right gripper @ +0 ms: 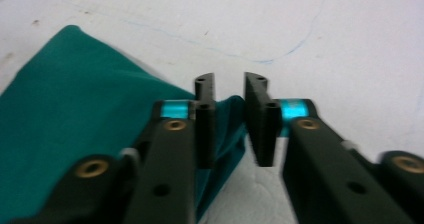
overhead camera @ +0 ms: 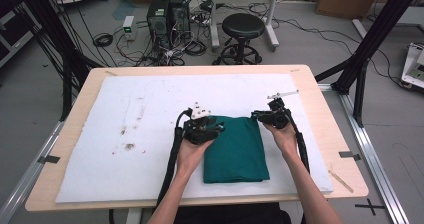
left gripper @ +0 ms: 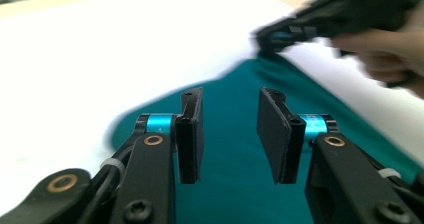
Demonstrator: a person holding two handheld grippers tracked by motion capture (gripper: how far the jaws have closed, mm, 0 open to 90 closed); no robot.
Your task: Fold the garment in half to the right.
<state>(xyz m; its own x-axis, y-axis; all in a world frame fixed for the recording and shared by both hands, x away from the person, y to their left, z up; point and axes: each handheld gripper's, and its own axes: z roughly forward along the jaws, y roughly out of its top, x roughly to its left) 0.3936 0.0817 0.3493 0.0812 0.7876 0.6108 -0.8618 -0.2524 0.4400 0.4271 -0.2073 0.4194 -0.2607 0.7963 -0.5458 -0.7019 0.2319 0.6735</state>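
Folding job by the look of it: folded dark green cloth (overhead camera: 235, 149) lying flat on a white foam mat (overhead camera: 125, 134), right under and between both sets of jaws. Left gripper (left gripper: 230, 134) parted, nothing between the pads, green fabric directly below. Right gripper (right gripper: 230, 119) narrowly apart with a bunched corner of the fabric sitting in the gap; can't tell if the pads actually pinch it. Probably soft, light and floppy, so no crush worry, just sagging and layers slipping. Best grabbed at the corners, pinching all layers. Far edge just ahead of the jaws, loads of bare mat beyond and to the left for dragging.
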